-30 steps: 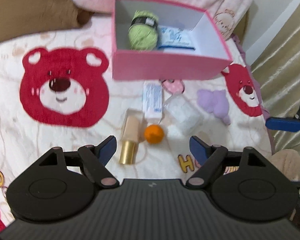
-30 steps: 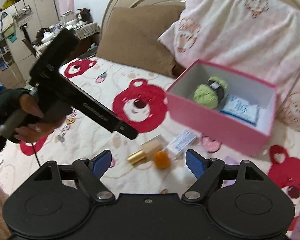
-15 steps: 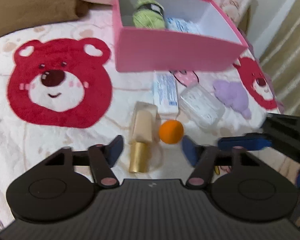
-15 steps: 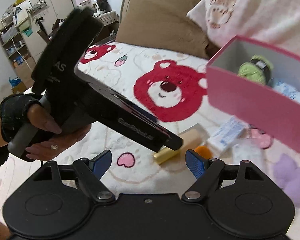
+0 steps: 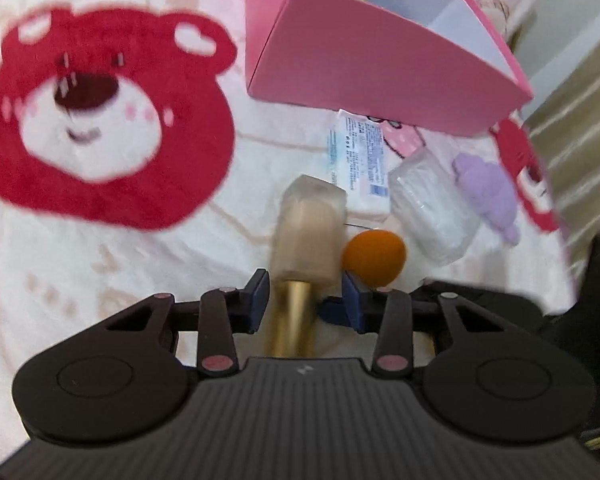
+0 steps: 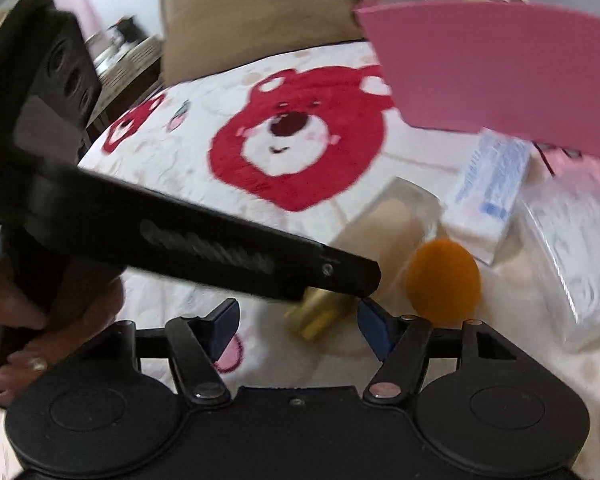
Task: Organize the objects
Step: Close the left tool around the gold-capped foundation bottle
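Left gripper (image 5: 304,300) jaws closed on gold-capped bottle (image 5: 308,236), right gripper (image 6: 296,320) jaws open, empty

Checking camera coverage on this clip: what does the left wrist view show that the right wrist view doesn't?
Left wrist only: purple plush, and the left gripper astride the bottle's gold cap, jaws just closed. Right wrist only: the hand holding the left gripper, brown pillow, and right gripper, nothing between its closing jaws. Both: pink box, orange ball.
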Motion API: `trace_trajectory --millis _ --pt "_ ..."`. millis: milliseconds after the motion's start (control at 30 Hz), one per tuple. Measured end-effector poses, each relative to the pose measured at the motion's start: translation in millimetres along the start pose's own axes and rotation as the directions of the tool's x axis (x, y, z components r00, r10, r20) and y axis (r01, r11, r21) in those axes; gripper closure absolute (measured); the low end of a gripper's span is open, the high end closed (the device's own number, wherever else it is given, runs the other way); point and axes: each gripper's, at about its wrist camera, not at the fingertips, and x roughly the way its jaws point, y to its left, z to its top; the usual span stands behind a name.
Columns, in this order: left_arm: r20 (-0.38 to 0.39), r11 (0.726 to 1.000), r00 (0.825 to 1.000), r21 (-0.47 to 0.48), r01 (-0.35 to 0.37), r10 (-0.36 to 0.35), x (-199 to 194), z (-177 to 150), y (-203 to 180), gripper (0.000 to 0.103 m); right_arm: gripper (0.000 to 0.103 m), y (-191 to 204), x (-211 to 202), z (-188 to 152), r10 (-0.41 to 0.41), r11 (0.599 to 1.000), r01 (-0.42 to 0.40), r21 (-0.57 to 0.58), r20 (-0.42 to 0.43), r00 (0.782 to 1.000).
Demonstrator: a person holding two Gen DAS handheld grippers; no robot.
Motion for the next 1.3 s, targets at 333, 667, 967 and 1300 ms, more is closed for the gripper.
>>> trace_trajectory --millis 333,667,967,1300 --pt "-0.043 0.989 0.993 -0.110 0.101 -0.107 12.1 -1.3 -4.7 0.064 0.032 6.2 -6.5 -14.7 -0.172 0.972 0.186 -0.142 0.102 0.980" --pt "0.092 0.990 0.994 -0.132 -0.053 0.066 -3.8 4.5 2.7 0.060 0.031 17.4 -5.9 -15.7 -0.237 0.944 0.257 -0.206 0.117 0.965" --pt "0.135 0.984 0.989 -0.177 -0.031 0.056 -1.6 0.3 9.2 0.058 0.029 13.2 -18.3 -27.4 -0.250 0.941 0.280 -0.190 0.166 0.954" --pt "0.134 0.950 0.991 -0.304 0.067 -0.027 10.2 -6.1 15.5 0.059 0.030 20.2 -0.6 -13.1 -0.273 0.936 0.304 -0.177 0.181 0.945"
